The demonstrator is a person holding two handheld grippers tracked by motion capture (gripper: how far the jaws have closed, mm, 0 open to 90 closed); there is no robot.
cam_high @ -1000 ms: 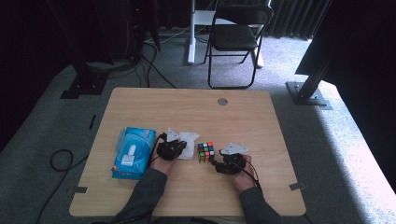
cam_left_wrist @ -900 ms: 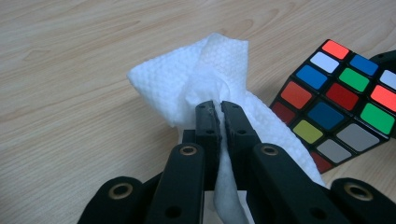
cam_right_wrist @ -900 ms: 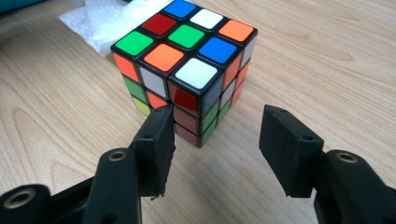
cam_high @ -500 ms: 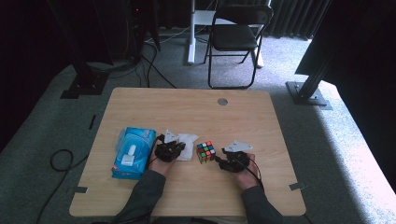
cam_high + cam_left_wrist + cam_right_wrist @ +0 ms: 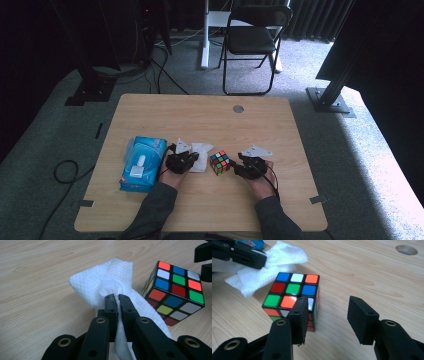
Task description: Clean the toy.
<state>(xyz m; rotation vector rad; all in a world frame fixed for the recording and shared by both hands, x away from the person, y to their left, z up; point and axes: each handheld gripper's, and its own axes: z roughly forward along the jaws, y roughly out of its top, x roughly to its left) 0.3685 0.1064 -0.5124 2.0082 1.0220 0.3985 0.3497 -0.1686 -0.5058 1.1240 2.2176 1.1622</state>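
We have the left gripper [image 5: 117, 298] clamped on a white paper tissue [image 5: 112, 277], its jaws pinched tight with the sheet bunched between them. The tissue lies on the wooden table [image 5: 200, 115] toward the near edge, just beside the Rubik's cube [image 5: 220, 162], which sits near the middle of that near edge. A blue tissue pack [image 5: 142, 162] rests at our left, closer to the left edge.

Our right gripper [image 5: 328, 315] stands with its jaws spread wide and nothing between them; one jaw is close against the near side of the cube, the other well clear of it. In the high view the right gripper [image 5: 240, 166] sits just right of the cube.

We judge the step to be wiping the cube with the tissue. Next we would need to shift the right jaws across so they straddle the cube, close to steady it, then bring the tissue onto a face.
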